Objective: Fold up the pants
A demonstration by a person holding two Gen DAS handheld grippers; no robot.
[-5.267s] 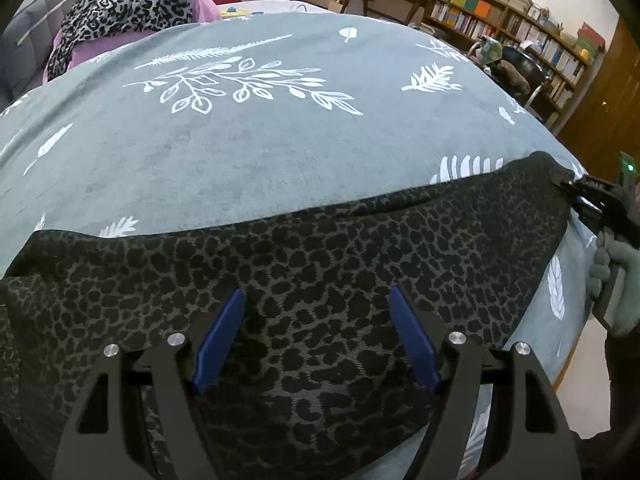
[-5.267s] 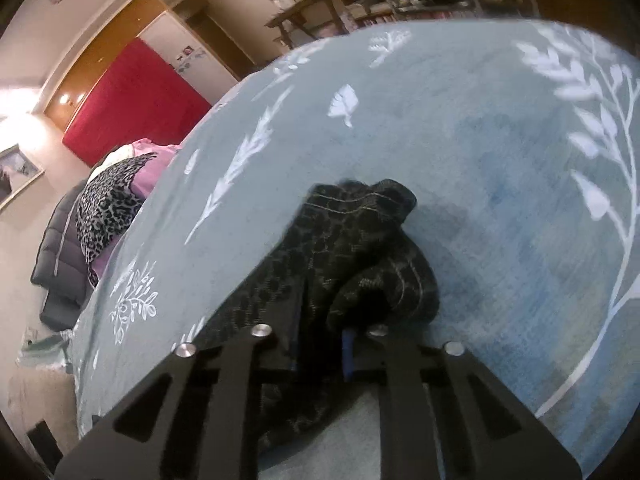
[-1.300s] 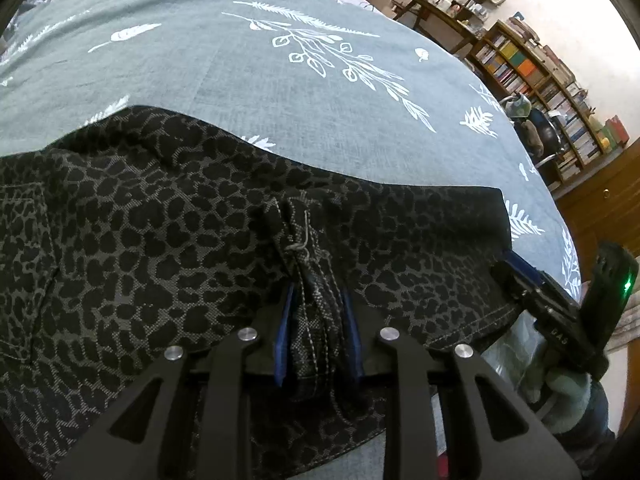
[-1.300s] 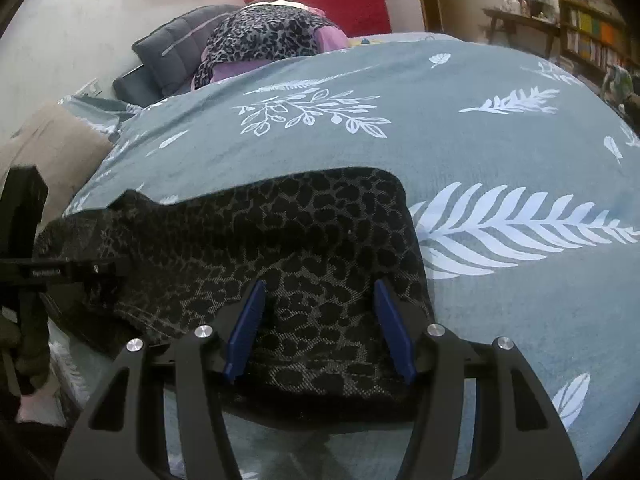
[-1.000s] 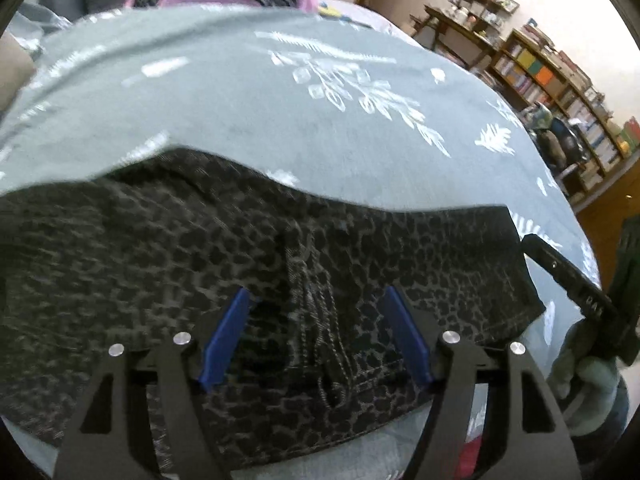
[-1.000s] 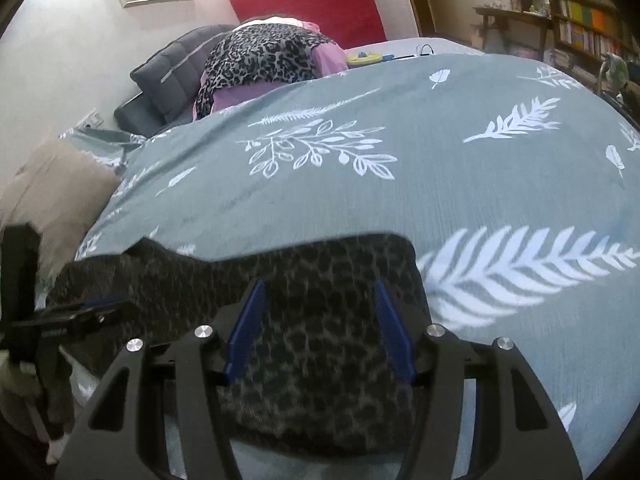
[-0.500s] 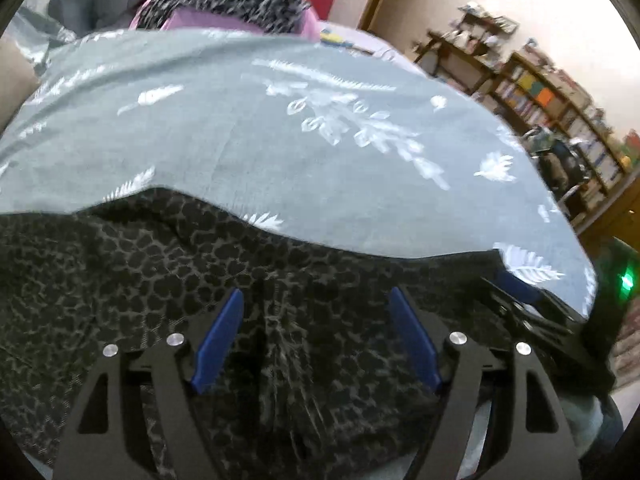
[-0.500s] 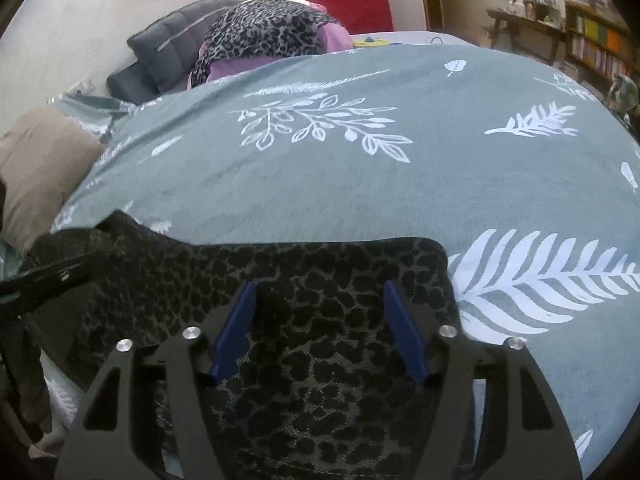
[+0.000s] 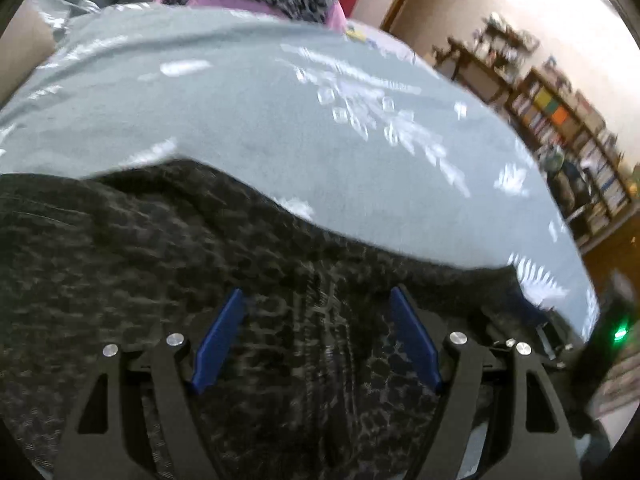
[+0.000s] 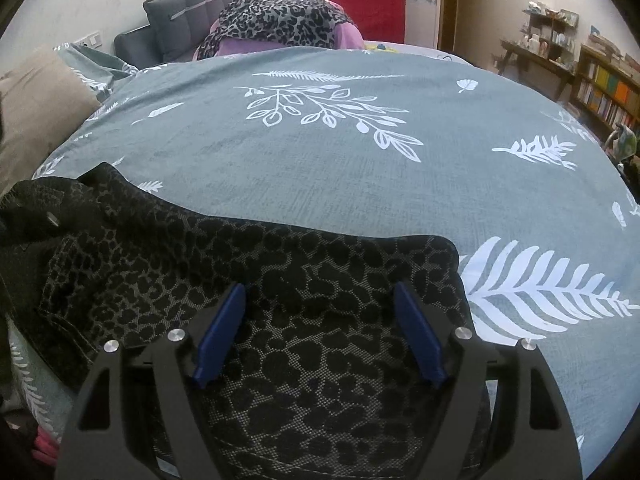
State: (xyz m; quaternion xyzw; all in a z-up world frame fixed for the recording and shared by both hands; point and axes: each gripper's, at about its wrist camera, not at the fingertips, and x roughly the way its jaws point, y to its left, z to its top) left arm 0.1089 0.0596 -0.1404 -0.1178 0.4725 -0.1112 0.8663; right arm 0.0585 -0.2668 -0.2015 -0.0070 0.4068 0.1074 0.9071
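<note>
**Two grippers wide over the leopard-print pants**

Both of my tools stand spread above the pants (image 10: 320, 364), which lie along the near edge of the grey-green bedspread (image 10: 320, 168) with its white leaf print. My right gripper (image 10: 320, 334) has its blue pads (image 10: 220, 338) well apart, and the jaws are opening at this moment; the dark spotted cloth lies flat beneath and between them, but neither pad presses on it. From this side the fabric ends in a squared corner just beside a large white fern frond (image 10: 548, 292), and toward the left it runs on to a stitched pocket (image 10: 68, 280).

My left gripper (image 9: 316, 338) is also spread wide, with a stitched seam (image 9: 328, 320) of the pants running up between its pads (image 9: 414, 340), free of both (the view is smeared by motion, so the finer detail is lost). At the lower right of that view a black device with a green light (image 9: 618, 334) shows, too blurred for me to tell more.

Beyond the bedspread lie a leopard-print cloth over something pink (image 10: 280, 20), a dark cushion (image 10: 180, 12), and bookshelves (image 10: 604, 92) along the far wall.
</note>
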